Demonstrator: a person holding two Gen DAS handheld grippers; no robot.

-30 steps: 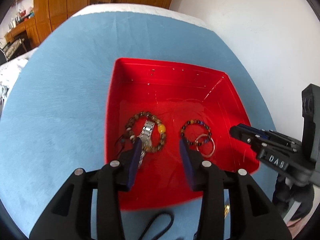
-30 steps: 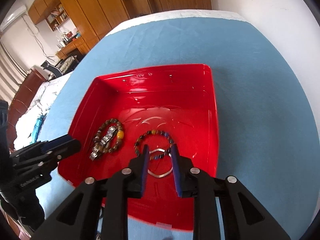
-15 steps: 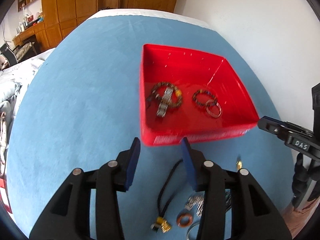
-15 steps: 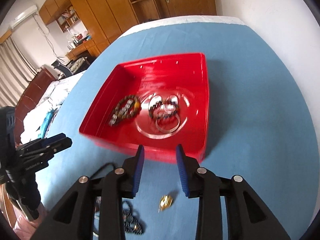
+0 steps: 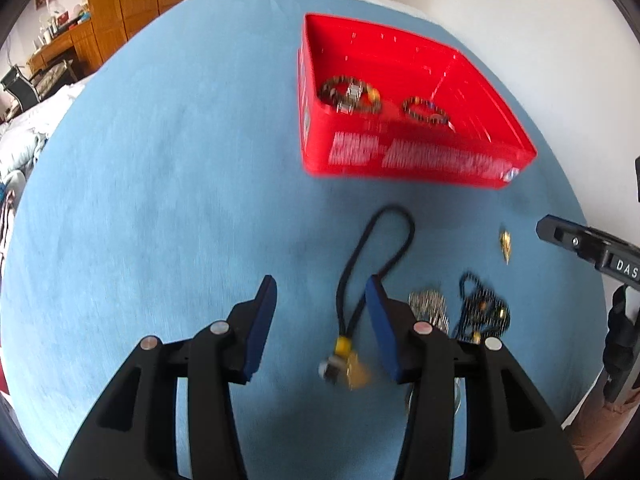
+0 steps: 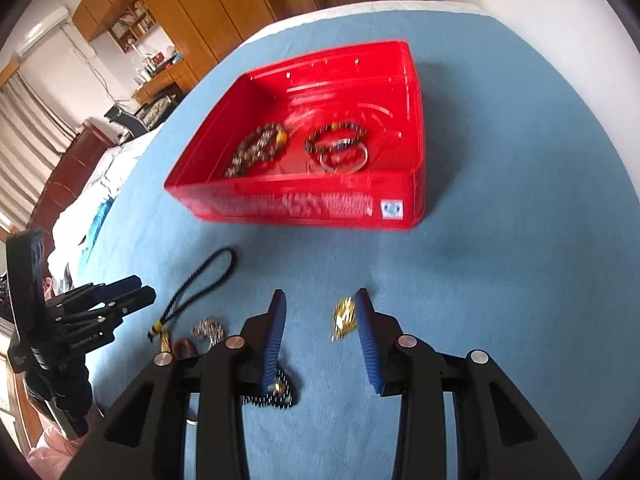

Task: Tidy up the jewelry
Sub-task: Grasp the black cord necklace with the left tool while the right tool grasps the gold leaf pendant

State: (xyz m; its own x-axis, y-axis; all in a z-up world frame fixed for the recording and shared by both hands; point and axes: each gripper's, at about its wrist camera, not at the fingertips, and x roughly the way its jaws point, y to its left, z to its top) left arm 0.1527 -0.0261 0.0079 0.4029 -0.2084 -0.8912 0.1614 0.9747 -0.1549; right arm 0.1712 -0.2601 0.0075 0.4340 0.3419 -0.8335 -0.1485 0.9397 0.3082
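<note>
Honestly, your right gripper [image 6: 320, 320] jaws have just been opening, empty, gold charm [image 6: 344, 317] between; left gripper [image 5: 320, 308] gapes empty. Rush and you'll flick it off the blue counter [image 6: 500, 280].

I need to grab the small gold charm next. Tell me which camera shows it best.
The right wrist view: the small gold charm lies close, framed between that tool's fingers. The left wrist view shows it only as a tiny blurred speck far off to the right.

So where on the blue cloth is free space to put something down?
The blue cloth lies bare left of the red plastic tray and the black cord loop. Crowded: in front of the tray, around the gold charm and chains.
</note>
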